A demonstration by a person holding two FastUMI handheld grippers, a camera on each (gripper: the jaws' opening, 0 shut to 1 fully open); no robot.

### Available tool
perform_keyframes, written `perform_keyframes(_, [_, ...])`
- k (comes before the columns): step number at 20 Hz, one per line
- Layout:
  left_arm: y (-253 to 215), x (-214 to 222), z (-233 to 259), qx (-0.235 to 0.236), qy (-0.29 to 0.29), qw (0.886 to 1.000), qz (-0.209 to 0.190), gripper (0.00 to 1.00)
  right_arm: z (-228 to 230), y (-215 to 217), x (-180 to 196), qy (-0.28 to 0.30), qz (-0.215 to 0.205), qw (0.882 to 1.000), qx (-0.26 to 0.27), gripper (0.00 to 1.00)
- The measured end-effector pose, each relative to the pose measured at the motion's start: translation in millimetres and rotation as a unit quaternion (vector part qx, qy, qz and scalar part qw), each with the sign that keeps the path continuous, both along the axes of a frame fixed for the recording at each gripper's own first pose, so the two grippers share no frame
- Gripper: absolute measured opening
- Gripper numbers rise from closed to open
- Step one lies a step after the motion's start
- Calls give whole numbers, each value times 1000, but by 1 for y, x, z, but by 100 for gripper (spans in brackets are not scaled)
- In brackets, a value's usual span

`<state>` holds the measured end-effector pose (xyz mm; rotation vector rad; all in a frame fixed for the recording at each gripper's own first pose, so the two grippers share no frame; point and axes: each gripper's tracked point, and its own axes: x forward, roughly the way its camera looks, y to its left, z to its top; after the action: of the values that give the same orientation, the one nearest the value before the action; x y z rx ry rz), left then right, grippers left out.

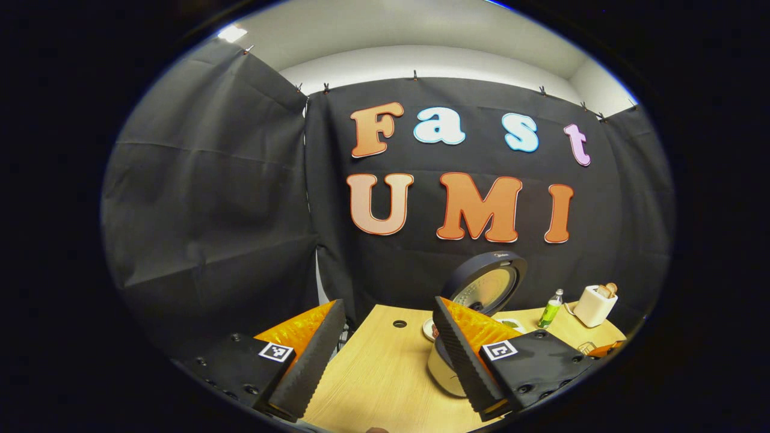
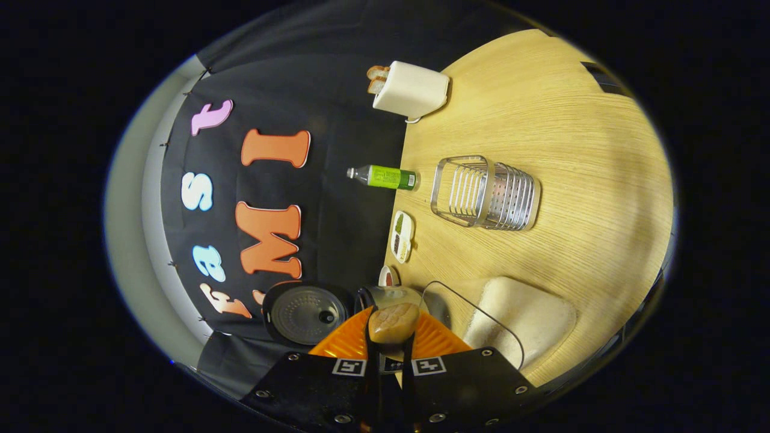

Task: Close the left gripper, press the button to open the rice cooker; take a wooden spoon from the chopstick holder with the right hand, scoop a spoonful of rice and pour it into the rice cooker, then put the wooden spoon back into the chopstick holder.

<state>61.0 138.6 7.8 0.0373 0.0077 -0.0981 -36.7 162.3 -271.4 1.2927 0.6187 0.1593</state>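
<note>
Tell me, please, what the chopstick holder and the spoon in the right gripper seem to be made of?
Chopstick holder: metal, probably stainless steel, judging by its shiny silver slotted wall. Wooden spoon: apparently wood, smooth and light brown with a soft sheen on the bowl, held between the right gripper fingers.

One cooker at 6 o'clock, lid up. One spoon just right of it. One rice tray at 5. One holder near centre. One bottle at 12. One toaster at 12, two slices inside. Two small dishes below the bottle.
</note>
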Motion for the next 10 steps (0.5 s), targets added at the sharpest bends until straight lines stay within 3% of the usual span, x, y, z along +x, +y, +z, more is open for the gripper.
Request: perform_keyframes(10, [-14, 3, 4, -4, -9, 1000, -16, 99, 84, -12, 12, -45, -23, 998, 42, 13])
